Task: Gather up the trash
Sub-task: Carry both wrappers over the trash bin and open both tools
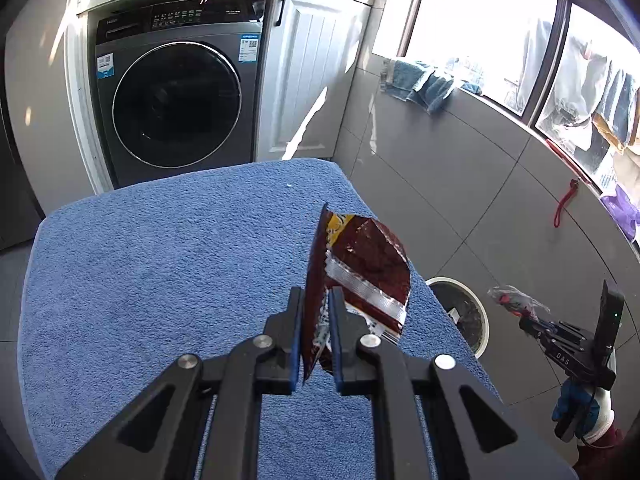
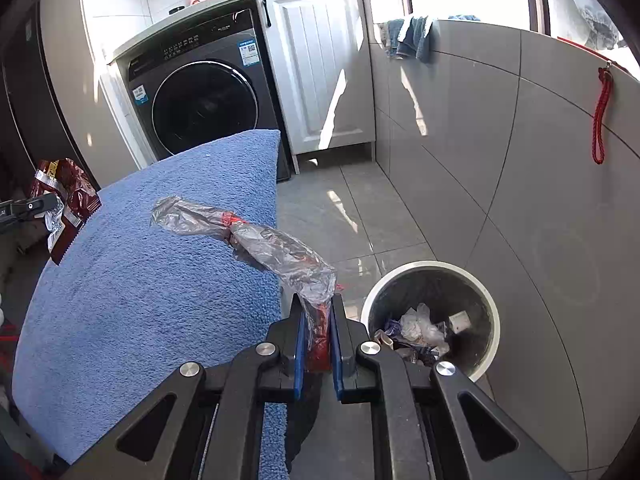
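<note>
On the left, our left claw (image 1: 316, 312) is clamped on a dark red snack wrapper (image 1: 360, 264), held upright above the blue towel (image 1: 160, 264) that covers the bench. Further right, our right claw (image 2: 316, 316) grips a crumpled clear plastic wrapper with red print (image 2: 260, 240), which sticks out over the towel's right edge. Just to the right of it, on the grey tiled floor (image 2: 352, 200), stands a round white bin (image 2: 492, 300) with scraps of rubbish already inside, close to the grey wall.
</note>
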A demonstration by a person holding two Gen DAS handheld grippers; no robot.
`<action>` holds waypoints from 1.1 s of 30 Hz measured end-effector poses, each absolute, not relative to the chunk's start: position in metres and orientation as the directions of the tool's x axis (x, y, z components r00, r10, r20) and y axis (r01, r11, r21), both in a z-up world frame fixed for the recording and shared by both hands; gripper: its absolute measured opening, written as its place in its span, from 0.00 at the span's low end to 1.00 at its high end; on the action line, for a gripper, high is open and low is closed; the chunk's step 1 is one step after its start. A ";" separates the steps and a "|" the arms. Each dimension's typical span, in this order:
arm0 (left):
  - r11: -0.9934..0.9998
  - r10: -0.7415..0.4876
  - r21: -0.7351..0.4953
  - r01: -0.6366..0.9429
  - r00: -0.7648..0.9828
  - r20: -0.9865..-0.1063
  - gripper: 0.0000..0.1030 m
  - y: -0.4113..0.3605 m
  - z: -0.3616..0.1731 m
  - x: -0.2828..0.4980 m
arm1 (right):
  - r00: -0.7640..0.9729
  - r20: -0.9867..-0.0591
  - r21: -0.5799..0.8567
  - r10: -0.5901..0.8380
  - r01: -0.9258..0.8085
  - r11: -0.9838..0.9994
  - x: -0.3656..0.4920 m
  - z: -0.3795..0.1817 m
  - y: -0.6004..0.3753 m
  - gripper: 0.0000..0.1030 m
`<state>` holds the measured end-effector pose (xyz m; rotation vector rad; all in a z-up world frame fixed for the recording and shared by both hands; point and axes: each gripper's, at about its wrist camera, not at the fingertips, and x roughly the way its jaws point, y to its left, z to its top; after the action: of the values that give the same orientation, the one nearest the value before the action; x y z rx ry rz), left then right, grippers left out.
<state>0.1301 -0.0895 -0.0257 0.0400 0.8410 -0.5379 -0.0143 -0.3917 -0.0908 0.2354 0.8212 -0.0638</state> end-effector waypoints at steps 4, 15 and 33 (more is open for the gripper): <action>0.808 -0.459 -0.125 0.576 0.482 -0.746 0.11 -0.169 -0.032 0.124 | 0.654 -0.757 0.203 -0.003 0.239 0.950 -0.030 -0.113 -0.436 0.10; 0.664 -0.430 -0.028 0.747 0.352 -0.831 0.11 -0.371 -0.086 0.133 | 0.544 -0.837 0.191 -0.053 0.381 0.905 -0.016 -0.175 -0.516 0.10; 0.612 -0.453 -0.090 0.786 0.255 -0.854 0.35 -0.450 -0.136 0.143 | 0.437 -0.895 0.136 -0.089 0.457 0.879 0.007 -0.224 -0.550 0.39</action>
<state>0.1426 -0.4503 -0.1358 0.3921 0.9963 -0.8705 0.0071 -0.5504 -0.2244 0.3875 1.0703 -0.3506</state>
